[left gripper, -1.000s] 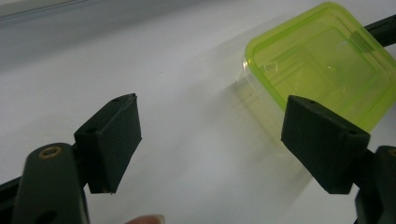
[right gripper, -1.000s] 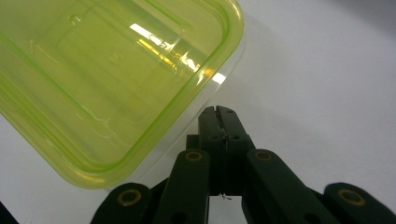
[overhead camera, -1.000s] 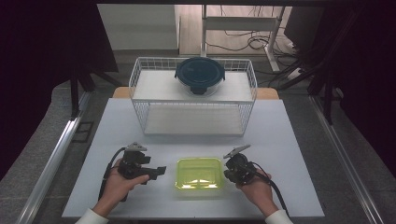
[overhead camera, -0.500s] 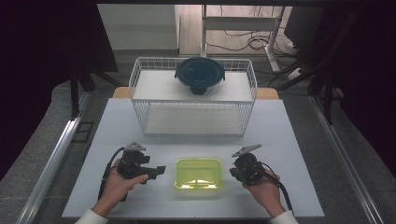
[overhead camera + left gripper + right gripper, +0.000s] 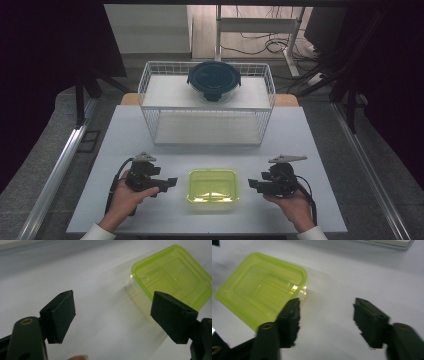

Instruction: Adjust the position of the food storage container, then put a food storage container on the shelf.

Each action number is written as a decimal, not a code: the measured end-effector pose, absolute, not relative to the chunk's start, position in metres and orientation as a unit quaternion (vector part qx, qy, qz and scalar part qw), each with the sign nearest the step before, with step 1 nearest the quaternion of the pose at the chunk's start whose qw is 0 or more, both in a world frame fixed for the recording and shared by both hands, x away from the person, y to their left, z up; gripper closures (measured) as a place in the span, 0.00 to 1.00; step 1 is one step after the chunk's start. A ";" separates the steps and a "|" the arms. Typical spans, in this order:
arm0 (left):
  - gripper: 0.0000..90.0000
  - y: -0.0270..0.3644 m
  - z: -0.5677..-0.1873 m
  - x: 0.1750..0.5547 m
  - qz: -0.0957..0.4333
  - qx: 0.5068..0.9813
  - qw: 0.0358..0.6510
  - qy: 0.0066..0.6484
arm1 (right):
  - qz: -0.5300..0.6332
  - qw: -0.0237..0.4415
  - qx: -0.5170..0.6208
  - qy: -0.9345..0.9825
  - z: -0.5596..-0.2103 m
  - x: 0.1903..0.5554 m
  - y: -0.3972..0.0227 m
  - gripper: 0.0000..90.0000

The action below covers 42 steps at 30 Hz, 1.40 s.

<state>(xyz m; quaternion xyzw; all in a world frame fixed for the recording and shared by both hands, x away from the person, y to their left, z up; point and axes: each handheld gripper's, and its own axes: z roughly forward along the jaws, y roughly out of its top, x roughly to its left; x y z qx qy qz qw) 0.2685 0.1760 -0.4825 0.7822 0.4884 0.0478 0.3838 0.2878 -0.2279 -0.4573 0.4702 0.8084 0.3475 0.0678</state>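
While the green box (image 5: 212, 186) sits flat on the white table (image 5: 300, 135), near the front edge, a gripper waits on each side of it. The left gripper (image 5: 170, 183) is just beside the box on its left. Its jaws are wide apart and hold nothing. In the left gripper view the box (image 5: 172, 277) lies past the jaws, a bit off to one side, and does not touch them. The right gripper (image 5: 254, 185) is near the box on its right, with a little bare table between them. Its jaws have just been opening, and nothing is between them. In the right gripper view the box (image 5: 262, 290) lies off to the side of the jaws. A hand holds each gripper from below. Farther back on the table stands a white wire basket (image 5: 150, 90). A round dark bowl with a lid (image 5: 214, 80) rests at the back of that basket.
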 end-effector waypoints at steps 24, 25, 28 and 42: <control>0.20 0.168 -0.479 0.265 0.022 0.769 0.403 0.495 | 0.389 -0.010 0.462 0.797 -0.465 0.287 -0.222 0.29; 0.20 0.168 -0.480 0.265 0.018 0.768 0.404 0.497 | 0.389 -0.011 0.460 0.798 -0.465 0.287 -0.221 0.30; 0.20 0.167 -0.481 0.266 0.007 0.762 0.405 0.504 | 0.387 -0.014 0.455 0.802 -0.467 0.287 -0.218 0.31; 0.24 0.151 -0.493 0.272 -0.055 0.753 0.407 0.513 | 0.383 -0.030 0.460 0.801 -0.479 0.290 -0.209 0.35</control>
